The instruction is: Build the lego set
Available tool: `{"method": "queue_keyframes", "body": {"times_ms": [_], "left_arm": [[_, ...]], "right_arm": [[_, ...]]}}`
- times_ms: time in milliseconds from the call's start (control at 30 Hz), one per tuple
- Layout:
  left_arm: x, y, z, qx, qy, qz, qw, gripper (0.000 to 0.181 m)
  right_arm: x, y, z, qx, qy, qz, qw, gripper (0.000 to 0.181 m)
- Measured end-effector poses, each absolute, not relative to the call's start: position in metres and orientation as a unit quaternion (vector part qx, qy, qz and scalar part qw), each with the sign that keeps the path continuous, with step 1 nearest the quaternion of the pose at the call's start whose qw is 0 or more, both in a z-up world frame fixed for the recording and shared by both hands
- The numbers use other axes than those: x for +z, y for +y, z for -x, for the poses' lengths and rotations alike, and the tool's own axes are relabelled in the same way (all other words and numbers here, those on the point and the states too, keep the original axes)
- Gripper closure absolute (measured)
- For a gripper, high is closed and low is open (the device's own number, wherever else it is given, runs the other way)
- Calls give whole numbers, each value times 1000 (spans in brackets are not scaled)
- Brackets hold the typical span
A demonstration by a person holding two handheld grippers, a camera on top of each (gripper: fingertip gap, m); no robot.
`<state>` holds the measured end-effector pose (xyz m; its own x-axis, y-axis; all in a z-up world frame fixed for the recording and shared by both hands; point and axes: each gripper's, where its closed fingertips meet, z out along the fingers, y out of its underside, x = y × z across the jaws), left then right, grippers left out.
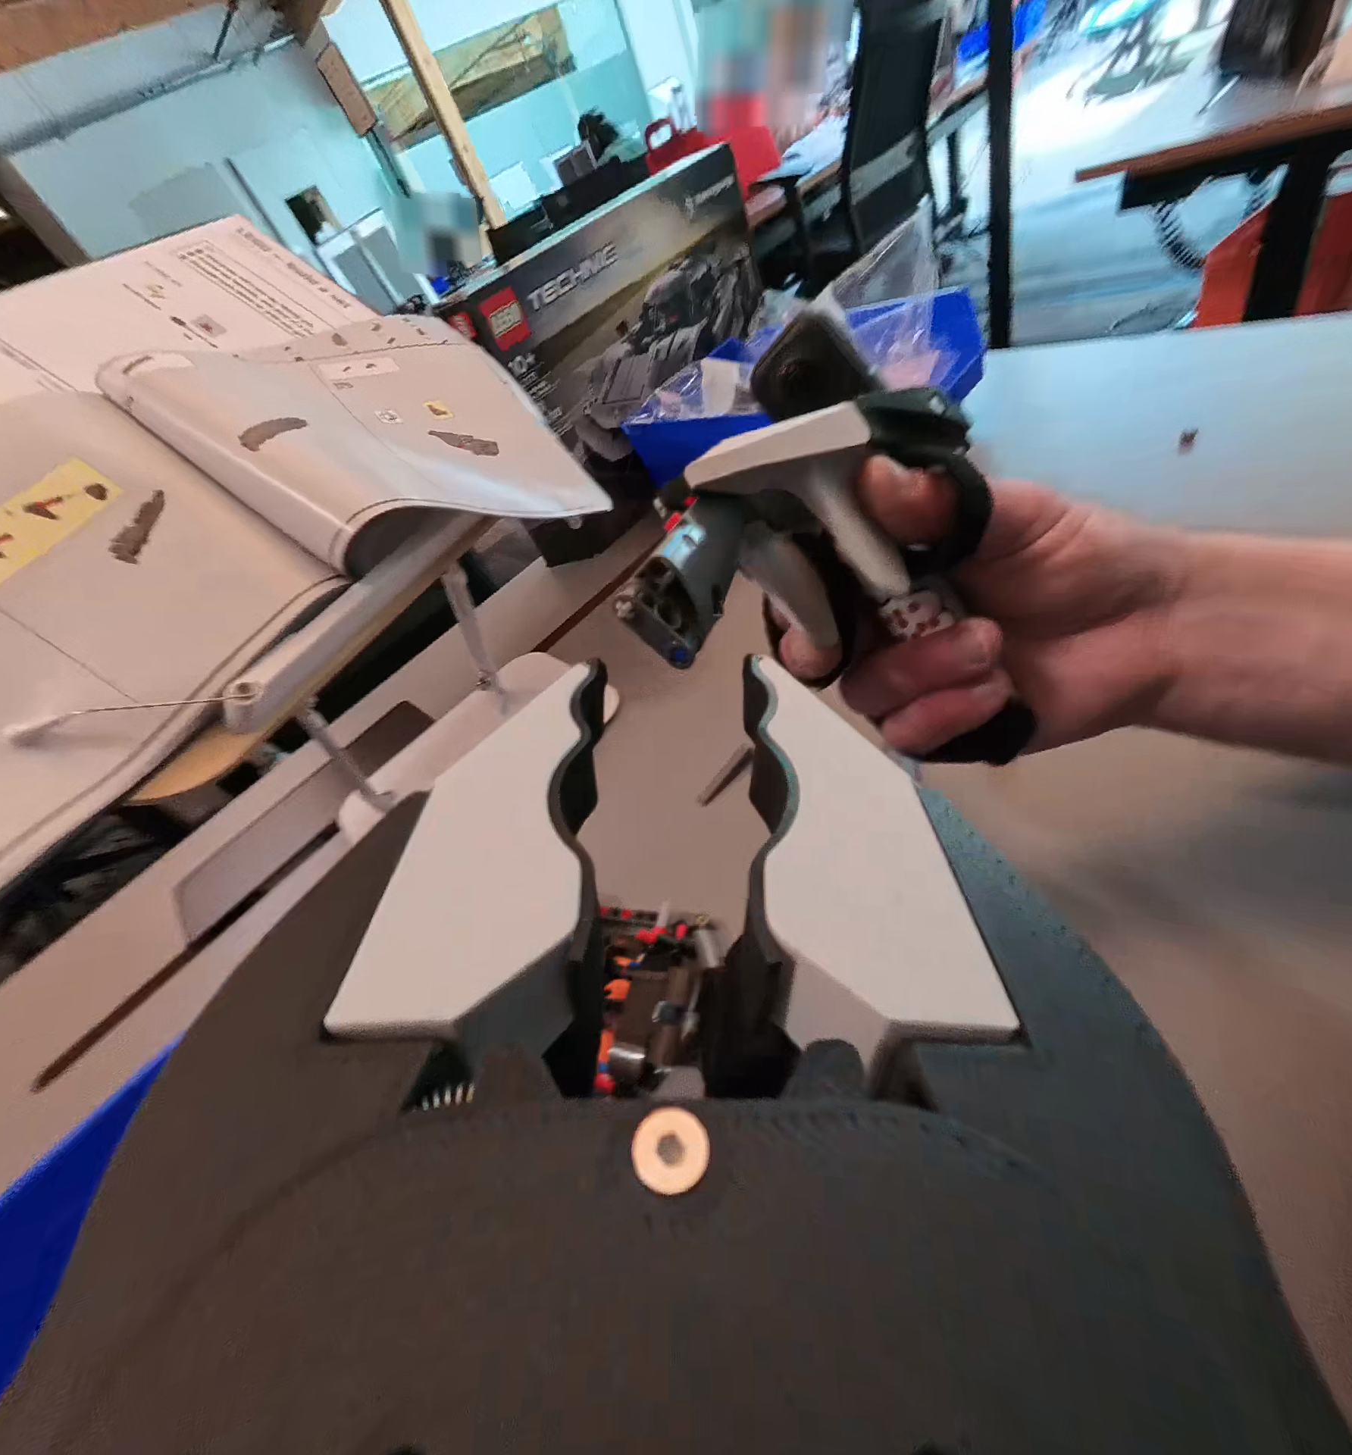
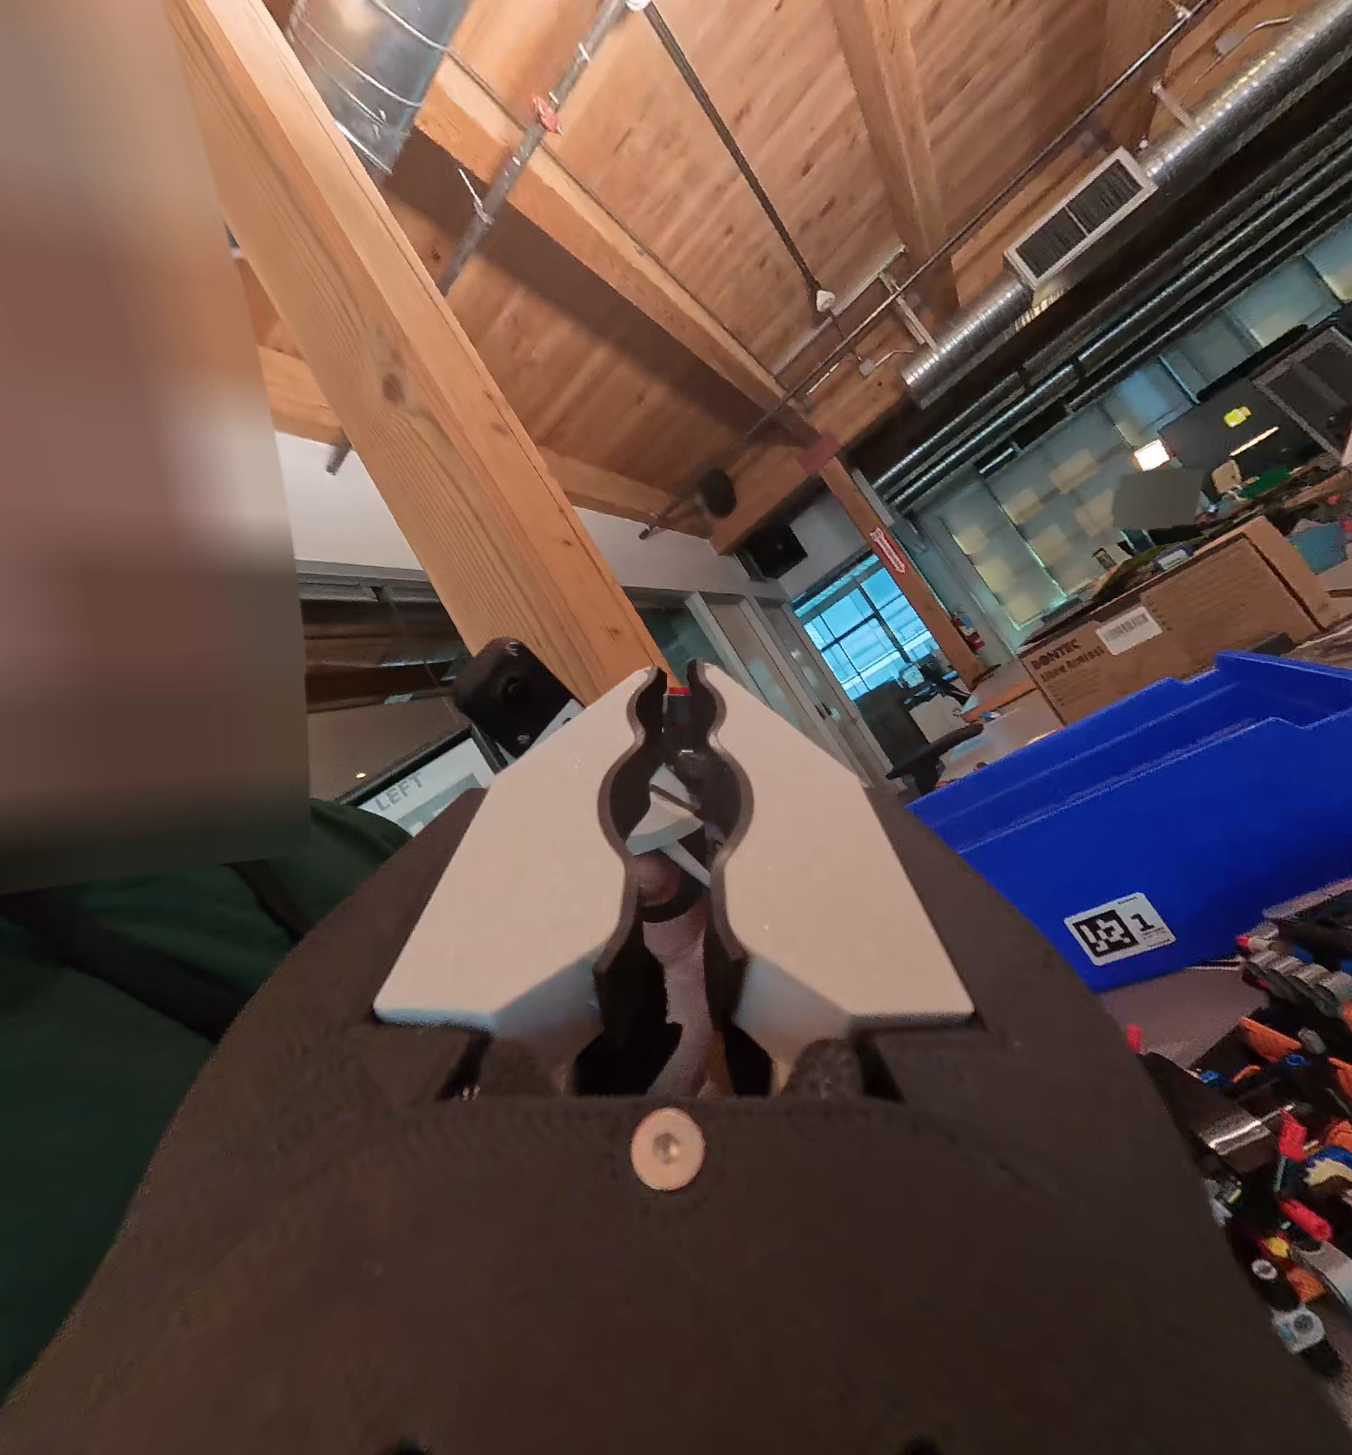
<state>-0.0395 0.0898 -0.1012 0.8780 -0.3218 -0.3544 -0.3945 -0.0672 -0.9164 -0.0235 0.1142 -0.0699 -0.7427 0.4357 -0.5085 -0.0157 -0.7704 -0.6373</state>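
An open workshop-style office: heavy timber beams [image 2: 421,378] and exposed silver ducting [image 2: 1177,157] run overhead, long desks [image 1: 1240,126] and a black office chair [image 1: 885,157] stand behind, and blue parts bins [image 2: 1177,803] and cardboard boxes [image 2: 1177,622] crowd the worktables.

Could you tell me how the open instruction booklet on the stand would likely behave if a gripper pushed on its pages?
The instruction booklet would probably flex: its right-hand pages curl and overhang unsupported. It looks light, so it might slide. The thin-legged stand could perhaps tip.
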Motion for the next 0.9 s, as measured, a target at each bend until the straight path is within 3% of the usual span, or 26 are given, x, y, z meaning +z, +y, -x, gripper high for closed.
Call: {"method": "queue_keyframes", "body": {"times_ms": [33, 233, 300, 333, 400, 500, 700, 767, 900], "left_arm": [[-100, 89, 37, 0, 239, 728, 642, 149], [-99, 92, 29, -132, 193, 723, 650, 168], [-99, 92, 30, -162, 178, 717, 654, 170], [-98, 92, 33, -168, 170, 715, 657, 170], [-99, 92, 41, -164, 157, 720, 656, 170], [-100, 93, 51, -152, 145, 737, 643, 171], [-113, 96, 48, -128, 150, 777, 598, 171], [-118, 97, 44, -123, 152, 787, 585, 171], [-128, 98, 43, -124, 141, 801, 568, 172]], "right_arm": [[-70, 115, 23, 884, -308, 330, 121, 177], [-73, 108, 27, 900, -302, 308, 63, 177], [-75, 109, 31, 890, -310, 325, 80, 175], [-77, 109, 33, 877, -324, 339, 106, 174], [-77, 109, 35, 850, -353, 360, 149, 154], [-86, 118, 38, 746, -431, 411, 299, 132], [-118, 115, 49, 325, -665, 387, 551, 126], [-125, 113, 55, 222, -692, 357, 587, 126], [-136, 107, 66, 168, -703, 338, 603, 142]]}}
